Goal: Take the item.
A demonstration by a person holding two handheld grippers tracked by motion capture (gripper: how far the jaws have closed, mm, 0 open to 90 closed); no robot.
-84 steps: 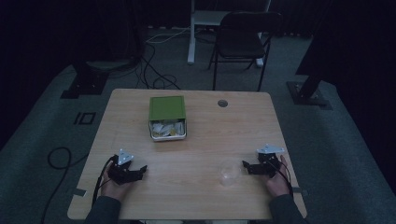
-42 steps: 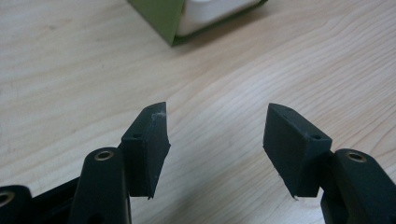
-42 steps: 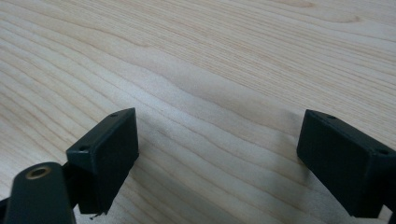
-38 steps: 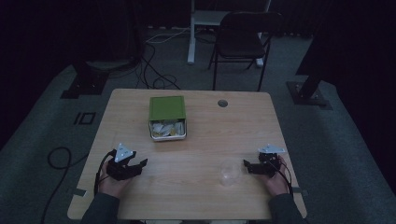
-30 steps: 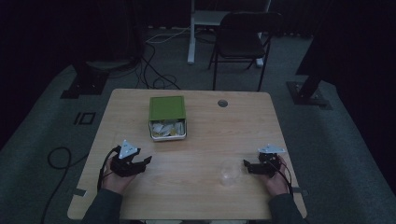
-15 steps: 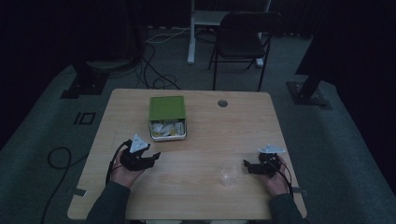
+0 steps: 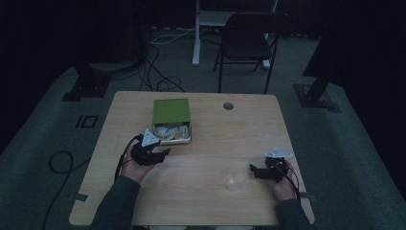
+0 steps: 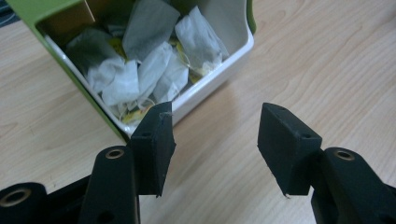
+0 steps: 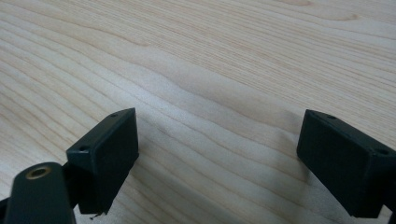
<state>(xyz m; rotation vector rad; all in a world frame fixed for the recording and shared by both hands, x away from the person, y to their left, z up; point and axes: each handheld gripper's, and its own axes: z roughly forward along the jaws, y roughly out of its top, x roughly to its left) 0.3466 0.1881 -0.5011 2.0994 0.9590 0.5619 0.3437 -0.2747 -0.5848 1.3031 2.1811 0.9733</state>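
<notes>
- My table (image 7: 201, 191) is pale wood, with a small round hole (image 7: 228, 106) near its far edge; past it stand a dark folding chair (image 7: 249, 43) and loose cables (image 7: 153, 72) on the grey floor.
- A clear glass cup (image 7: 235, 177) sits on the wood between my hands, nearer my right gripper (image 7: 256, 171), just beside its jaws but apart from them.
- My left gripper (image 7: 160, 154) lies close to the near end of the green box (image 7: 171, 111), with no object between its jaws.
- From above, the box's contents read as pale scraps; the left gripper view shows them as tea bags (image 8: 154, 60), white and grey, heaped in the box's white inner tray (image 8: 224, 70), some with yellow tags.
- In that view my left gripper (image 8: 215, 135) has its jaws set well apart over bare wood, the left jaw just before the tray's near corner; I cannot tell if it touches.
- The right gripper view shows my right gripper (image 9: 217, 149) spread wide, holding nothing, with wood grain beneath.
</notes>
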